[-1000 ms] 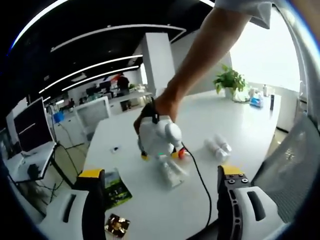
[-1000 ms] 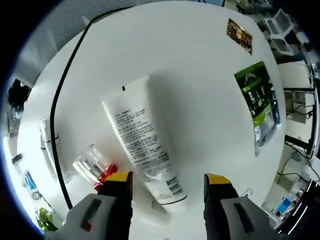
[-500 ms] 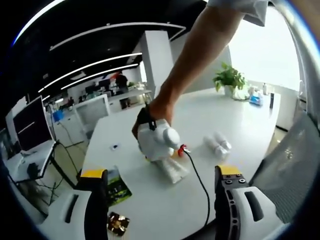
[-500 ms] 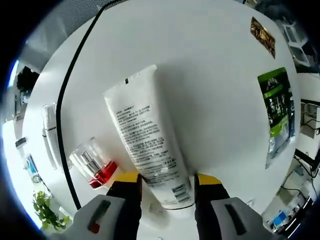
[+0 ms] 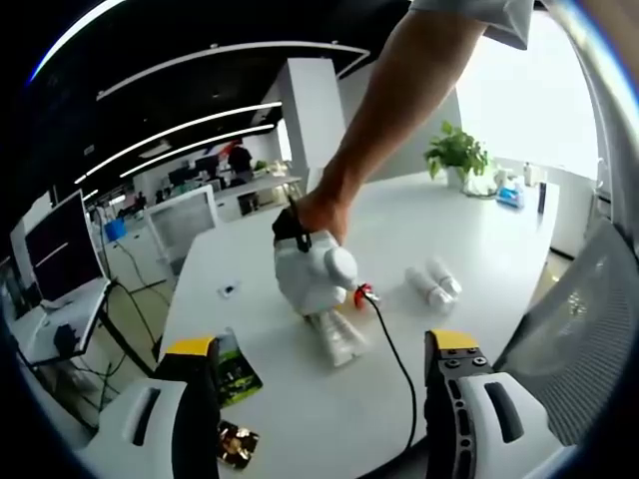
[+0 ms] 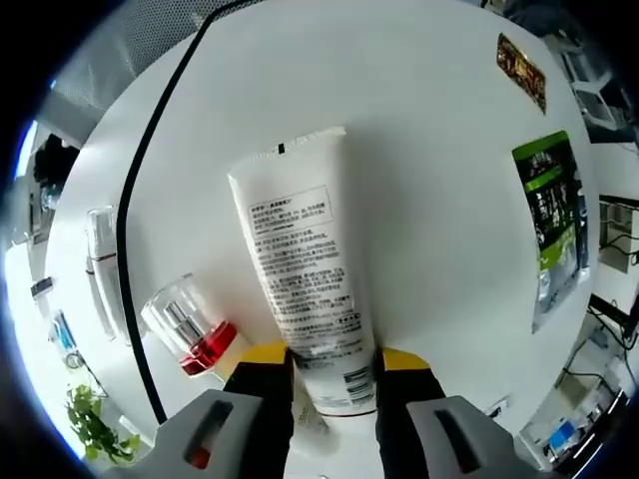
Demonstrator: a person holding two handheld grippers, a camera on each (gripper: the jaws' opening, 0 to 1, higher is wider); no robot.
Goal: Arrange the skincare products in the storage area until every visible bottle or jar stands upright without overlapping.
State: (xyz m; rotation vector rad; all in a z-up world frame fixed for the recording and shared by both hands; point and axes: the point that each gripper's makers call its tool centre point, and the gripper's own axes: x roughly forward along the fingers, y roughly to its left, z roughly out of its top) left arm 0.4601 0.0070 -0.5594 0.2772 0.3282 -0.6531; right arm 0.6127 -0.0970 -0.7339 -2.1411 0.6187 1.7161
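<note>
On the white bench [image 6: 419, 150], seen in the right gripper view, a white tube [image 6: 300, 289] lies flat with its printed side up, and the right tongs [image 6: 329, 361] are closed in on its cap end, both yellow-tipped jaws pressed against its sides. Just left of the tube lies a small bottle with a red base and clear cap [image 6: 190, 334], on its side. Farther left a slim white bottle [image 6: 103, 261] lies flat too, beside a black cable [image 6: 135, 215] that curves across the bench. Over to the right rests a green packet [image 6: 549, 225], and beyond it, at the far edge, a small dark gold sachet [image 6: 522, 72].

Switching to the left gripper view: the left tongs [image 5: 321, 359] hang wide apart above the near edge of the bench [image 5: 479, 239], gripping nothing. Past them a person's hand [image 5: 318, 215] holds the right tongs [image 5: 329, 317] down on the white tube [image 5: 337, 339] at the middle of the bench, the small red bottle [image 5: 361, 294] just beside it. To the right of that lie two pale bottles [image 5: 432, 282] side by side. Near the left jaw sit the green packet [image 5: 235, 371] and the gold sachet [image 5: 238, 443]. A potted plant [image 5: 457, 157] stands at the far right end, and a mesh chair back [image 5: 574, 319] rises at the right edge.
</note>
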